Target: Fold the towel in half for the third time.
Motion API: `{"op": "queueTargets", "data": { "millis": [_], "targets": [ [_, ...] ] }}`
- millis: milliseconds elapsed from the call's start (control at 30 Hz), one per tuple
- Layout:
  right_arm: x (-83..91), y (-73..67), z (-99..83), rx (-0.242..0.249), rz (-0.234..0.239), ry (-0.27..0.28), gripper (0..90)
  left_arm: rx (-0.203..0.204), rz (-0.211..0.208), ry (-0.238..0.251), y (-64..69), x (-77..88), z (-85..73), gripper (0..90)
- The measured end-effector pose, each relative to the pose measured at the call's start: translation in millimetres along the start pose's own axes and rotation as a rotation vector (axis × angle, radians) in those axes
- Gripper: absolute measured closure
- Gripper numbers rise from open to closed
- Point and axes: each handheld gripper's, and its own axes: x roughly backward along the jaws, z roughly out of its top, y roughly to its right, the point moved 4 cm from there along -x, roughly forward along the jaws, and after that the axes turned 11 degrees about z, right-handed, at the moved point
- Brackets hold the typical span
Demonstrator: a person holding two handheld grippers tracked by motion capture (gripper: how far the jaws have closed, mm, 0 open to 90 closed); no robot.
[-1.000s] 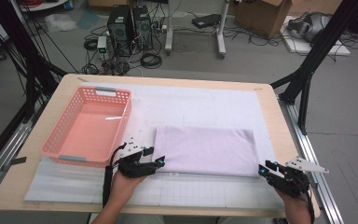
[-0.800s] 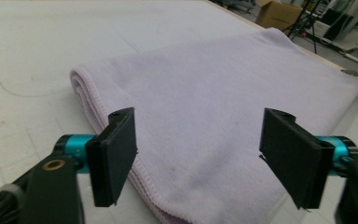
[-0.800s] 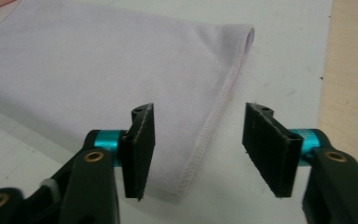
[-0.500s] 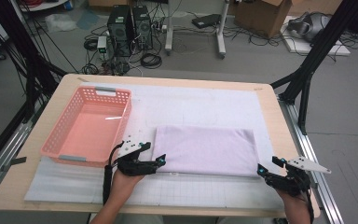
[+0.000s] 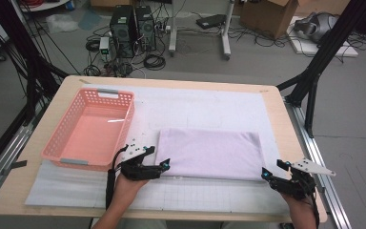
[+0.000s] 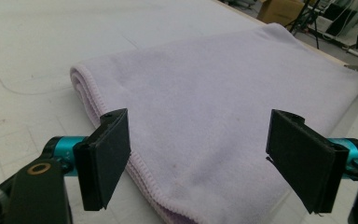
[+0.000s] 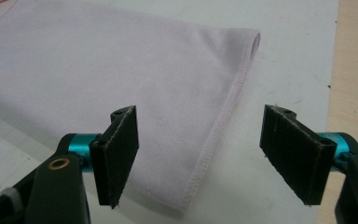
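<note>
Altogether one towel (image 5: 208, 153), one basket (image 5: 89, 129), two claws

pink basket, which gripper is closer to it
Left. The left gripper sits just off the pink basket's near right corner, at the folded towel's left edge; the right gripper is beyond the towel's far right corner.

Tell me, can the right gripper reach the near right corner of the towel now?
Probably yes: the right gripper is open, the towel corner lies just ahead between its jaws, and nothing lies between.
</note>
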Motion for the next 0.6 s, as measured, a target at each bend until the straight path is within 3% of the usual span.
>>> {"op": "queueTargets", "data": {
  "millis": [400, 600],
  "targets": [
    [-10.1, -6.6, 5.1, 0.006, 0.03, -0.011, 26.8, -0.009, 0.007, -0.026, 0.3, 1.3, -4.0, 22.6],
    [-20.2, -11.3, 14.6, 0.035, 0.063, -0.012, 26.8, -0.003, 0.024, -0.049, -1.3, 5.8, -9.0, 24.8]
  ]
}}
